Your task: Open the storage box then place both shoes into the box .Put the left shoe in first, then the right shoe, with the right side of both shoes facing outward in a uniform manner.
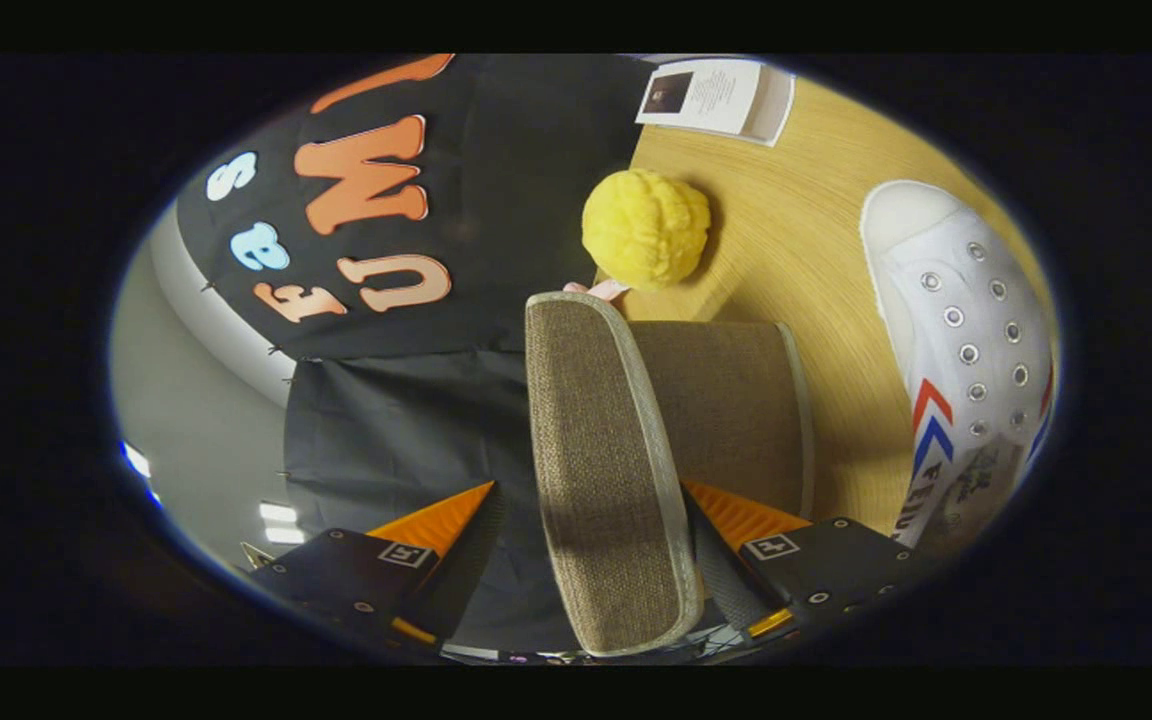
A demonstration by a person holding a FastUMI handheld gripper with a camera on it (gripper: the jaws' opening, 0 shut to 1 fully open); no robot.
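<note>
I am seeing one storage box (736, 400) just ahead of my gripper (591, 545), its lid (601, 470) standing raised between my spread fingers; whether either finger touches it, I cannot tell. One white shoe (971, 340) is lying beside the box on the worktop (816, 260), heel cut off. One yellow ball (646, 228) and one booklet (714, 95) are sitting beyond

The brown storage box lid (601, 470) is coarse woven cloth with smooth grey piping. The pale bench (786, 250) shows fine wood grain. The white canvas shoe (966, 330) carries shiny metal eyelets. The yellow ball (646, 228) looks bumpy and matt.
</note>
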